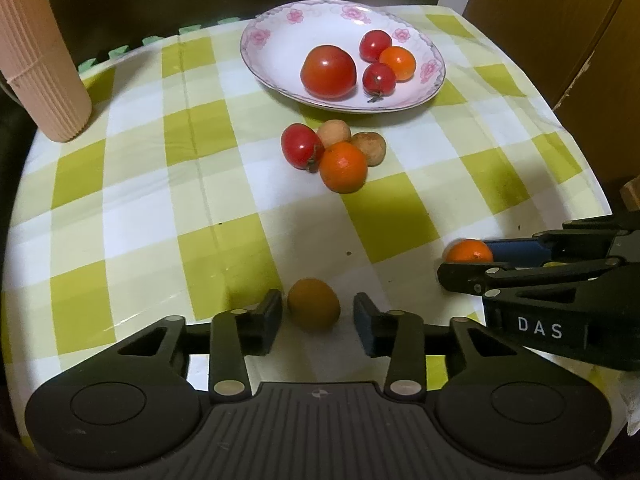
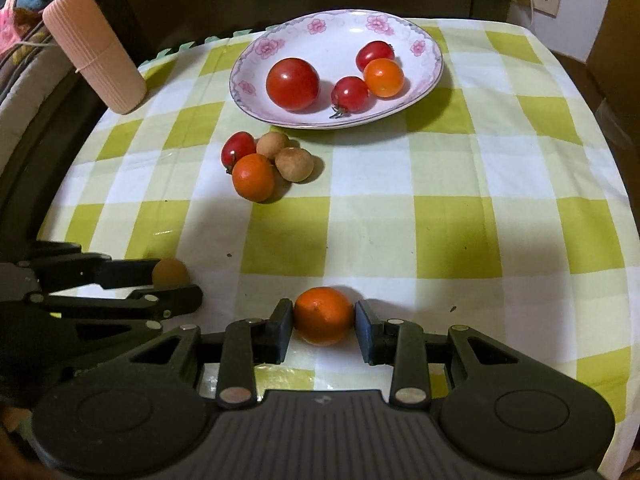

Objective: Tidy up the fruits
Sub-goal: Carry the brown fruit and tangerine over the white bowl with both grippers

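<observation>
Nearest the lens in the left wrist view, left gripper open, a brown fruit lying between its pads with gaps on both sides, resting on the checked tablecloth. At lower centre of the right wrist view, right gripper clamped on a small orange, both pads pressing its sides. Mid-frame, a cluster of touching fruits: red tomato, orange, two tan fruits. At top centre, flowered plate holding a big tomato, two small red ones and an orange one. Upper left, ribbed pink cylinder.
</observation>
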`<move>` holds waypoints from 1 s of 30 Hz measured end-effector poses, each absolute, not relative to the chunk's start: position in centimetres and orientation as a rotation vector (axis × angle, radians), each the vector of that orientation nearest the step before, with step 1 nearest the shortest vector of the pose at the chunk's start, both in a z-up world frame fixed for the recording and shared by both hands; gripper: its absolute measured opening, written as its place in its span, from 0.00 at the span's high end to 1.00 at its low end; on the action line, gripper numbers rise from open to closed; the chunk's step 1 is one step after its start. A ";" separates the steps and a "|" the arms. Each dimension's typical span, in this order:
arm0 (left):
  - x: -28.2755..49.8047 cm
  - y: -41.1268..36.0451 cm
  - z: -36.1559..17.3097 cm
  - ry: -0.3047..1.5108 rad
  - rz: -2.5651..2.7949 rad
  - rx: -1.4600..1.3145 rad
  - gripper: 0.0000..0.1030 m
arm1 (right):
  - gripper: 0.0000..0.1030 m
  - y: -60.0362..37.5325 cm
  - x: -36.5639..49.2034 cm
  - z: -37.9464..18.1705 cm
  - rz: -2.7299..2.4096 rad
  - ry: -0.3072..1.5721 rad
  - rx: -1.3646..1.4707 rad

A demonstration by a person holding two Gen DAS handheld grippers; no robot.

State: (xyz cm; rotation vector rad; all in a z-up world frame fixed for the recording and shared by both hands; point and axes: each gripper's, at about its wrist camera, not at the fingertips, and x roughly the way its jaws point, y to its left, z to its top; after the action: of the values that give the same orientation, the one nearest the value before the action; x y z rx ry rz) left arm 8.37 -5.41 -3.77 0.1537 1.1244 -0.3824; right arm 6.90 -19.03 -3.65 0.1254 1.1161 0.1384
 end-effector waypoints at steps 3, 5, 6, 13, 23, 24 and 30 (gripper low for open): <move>8.5 -5.5 -3.8 1.125 -0.374 0.153 0.45 | 0.68 -19.2 6.9 -3.6 0.135 1.122 0.139; 8.7 -5.6 -3.8 1.126 -0.375 0.147 0.46 | 0.68 -19.4 6.9 -3.6 0.130 1.129 0.151; 8.7 -5.6 -3.8 1.126 -0.373 0.144 0.48 | 0.68 -19.4 6.9 -3.6 0.129 1.134 0.151; 8.8 -5.6 -3.7 1.135 -0.356 0.150 0.65 | 0.69 -19.1 6.8 -3.5 0.104 1.157 0.125; 9.0 -5.8 -2.9 1.112 -0.363 0.141 0.66 | 0.70 -19.7 6.6 -2.6 0.103 1.110 0.133; 9.1 -5.9 -2.7 1.106 -0.367 0.137 0.66 | 0.70 -19.9 6.8 -2.3 0.100 1.103 0.144; 9.8 -6.1 -1.3 1.068 -0.373 0.112 0.66 | 0.70 -20.3 7.8 -1.1 0.097 1.067 0.172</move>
State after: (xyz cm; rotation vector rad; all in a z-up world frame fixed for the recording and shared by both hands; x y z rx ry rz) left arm 9.82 -6.06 -1.25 0.1124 1.0680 -0.3733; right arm 7.83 -20.29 -1.09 0.1723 1.0674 0.0966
